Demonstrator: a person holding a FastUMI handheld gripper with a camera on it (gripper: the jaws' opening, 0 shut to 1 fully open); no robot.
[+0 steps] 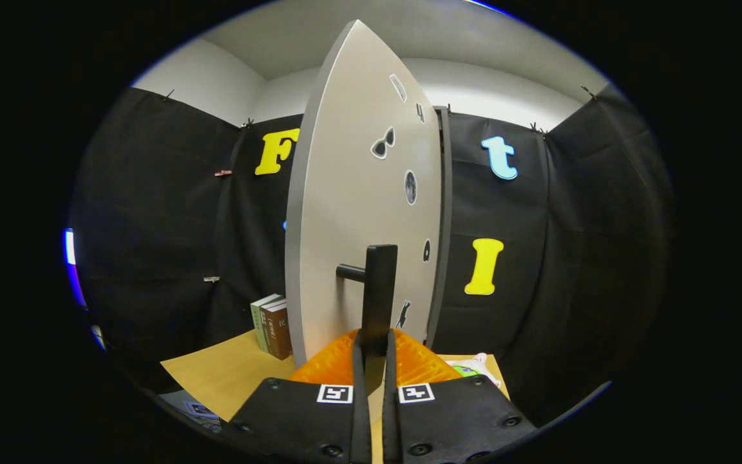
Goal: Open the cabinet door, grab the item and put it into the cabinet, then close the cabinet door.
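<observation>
The grey cabinet door (358,212) stands swung partly open, edge-on toward me, with several small stickers on its face. A black vertical bar handle (379,290) sticks out from it on a short post. My gripper (373,348) is shut on the lower end of that handle, both fingers pressed against it. The cabinet's dark side panel (443,219) shows just right of the door. A small white and green item (471,368) lies on the wooden table (229,374) to the right of my fingers, partly hidden behind them.
Two upright books (272,327) stand on the table left of the door, against the black cloth wall. The table's front left corner lies near my left finger. Some printed papers (200,409) lie below the table edge.
</observation>
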